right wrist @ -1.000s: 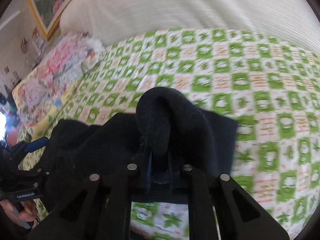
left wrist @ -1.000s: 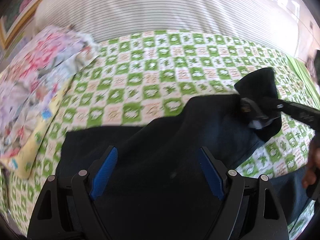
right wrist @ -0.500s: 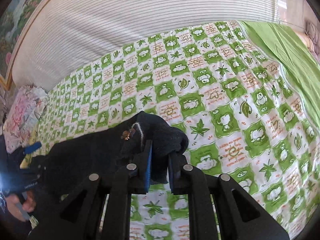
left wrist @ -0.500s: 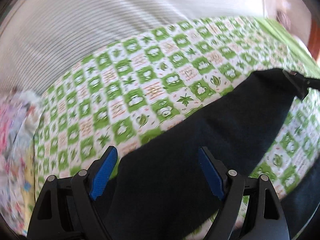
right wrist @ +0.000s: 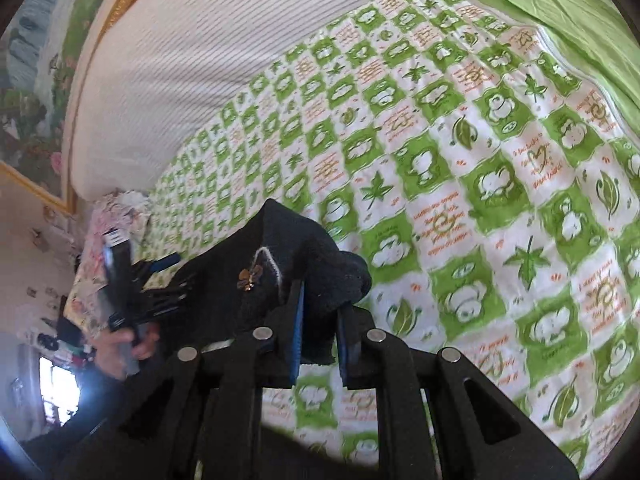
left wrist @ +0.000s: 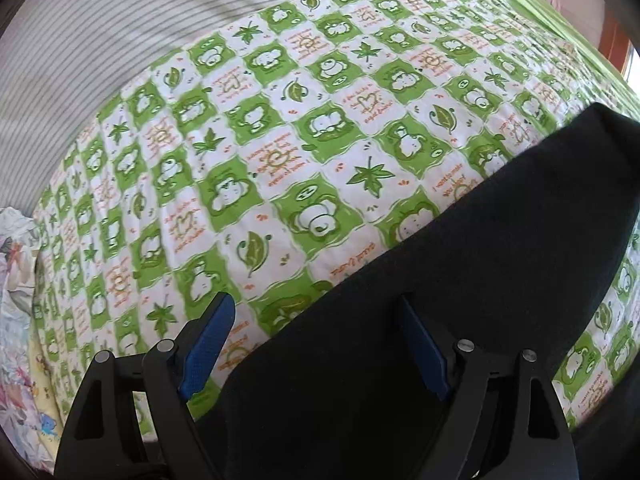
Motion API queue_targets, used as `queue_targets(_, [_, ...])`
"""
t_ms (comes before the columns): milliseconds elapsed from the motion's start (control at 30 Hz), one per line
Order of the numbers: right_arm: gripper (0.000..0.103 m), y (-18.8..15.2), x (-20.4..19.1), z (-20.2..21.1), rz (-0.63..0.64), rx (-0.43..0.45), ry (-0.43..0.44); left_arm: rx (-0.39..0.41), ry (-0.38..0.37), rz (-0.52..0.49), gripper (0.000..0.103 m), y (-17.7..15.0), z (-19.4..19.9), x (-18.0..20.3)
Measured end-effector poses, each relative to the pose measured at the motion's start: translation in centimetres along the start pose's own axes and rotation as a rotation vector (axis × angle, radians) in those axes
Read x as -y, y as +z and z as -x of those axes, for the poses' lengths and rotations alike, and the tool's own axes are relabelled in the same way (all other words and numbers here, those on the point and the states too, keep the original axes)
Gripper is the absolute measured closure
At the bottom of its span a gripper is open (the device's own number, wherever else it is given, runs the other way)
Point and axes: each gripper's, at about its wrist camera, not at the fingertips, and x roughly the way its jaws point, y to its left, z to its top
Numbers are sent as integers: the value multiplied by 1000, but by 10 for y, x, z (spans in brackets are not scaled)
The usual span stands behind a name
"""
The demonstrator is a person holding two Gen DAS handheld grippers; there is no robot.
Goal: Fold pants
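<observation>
Dark knit pants (left wrist: 460, 280) now stretched flatter, perhaps taut, right tool (right wrist: 318, 320) pinching.

Home bedroom, bed with green-and-white cartoon-print quilt (left wrist: 280, 152), striped cover (right wrist: 208, 64) behind, gilt-framed floral painting (right wrist: 44, 80) on wall

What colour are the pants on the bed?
The pants are very dark, black or deep navy. The left wrist view shows them best, spread over the green-and-white checked bedspread.

Green-checked bedspread (left wrist: 280, 152), striped headboard (right wrist: 208, 64), floral bedding (left wrist: 16, 320).
</observation>
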Motion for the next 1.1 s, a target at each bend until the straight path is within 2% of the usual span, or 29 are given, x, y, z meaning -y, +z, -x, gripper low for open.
queue_targets(33, [85, -4, 1, 4, -13, -5, 20, -2, -9, 4, 19, 0, -2, -2])
queue_targets(67, [74, -7, 4, 8, -26, -9, 26, -2, -15, 5, 19, 0, -3, -2])
queue_targets(100, [47, -10, 9, 14, -42, -12, 11, -1, -23, 9, 19, 0, -3, -1])
queue_targets(133, [29, -12, 15, 21, -65, -5, -14, -1, -34, 15, 20, 6, -6, 2])
queue_targets(200, [28, -13, 30, 47, -90, 95, -62, -9, -60, 20, 22, 10, -11, 0])
queue_targets(300, [28, -9, 35, 65, -55, 159, -154, -17, -88, -5, 28, 22, -16, 9])
queue_targets(433, [28, 4, 0, 42, 118, 126, -220, -10, -61, -83, 26, 40, -23, 29])
queue_targets(567, [28, 31, -24, 4, 295, 124, -335, -31, -117, -157, 26, 55, -33, 35])
queue_targets(633, [28, 54, -15, -14, 310, 104, -378, -59, -175, -162, 27, 65, -43, 37])
queue_targets(700, [28, 76, 2, -36, 283, 25, -388, -76, -207, -158, 27, 74, -50, 39])
queue_targets(733, [29, 83, 7, -44, 277, -2, -385, -77, -213, -168, 34, 77, -52, 43])
queue_targets(767, [30, 88, 11, -50, 273, -22, -369, -72, -218, -188, 49, 78, -51, 50])
queue_targets(800, [51, 92, 14, -57, 271, -38, -331, -66, -228, -204, 60, 80, -50, 54])
queue_targets(833, [84, 94, 16, -60, 270, -52, -298, -65, -251, -215, 94, 80, -45, 62])
queue_targets(867, [91, 95, 16, -61, 266, -60, -306, -75, -271, -214, 98, 81, -43, 68])
queue_targets(933, [91, 90, 10, -48, 285, -17, -285, -47, -250, -224, 98, 81, -32, 80])
queue_targets(1033, [93, 78, -3, -12, 307, 59, -248, -7, -273, -215, 98, 78, -12, 93])
queue_targets(1100, [93, 69, -8, 6, 315, 73, -232, 17, -282, -198, 99, 77, 4, 98])
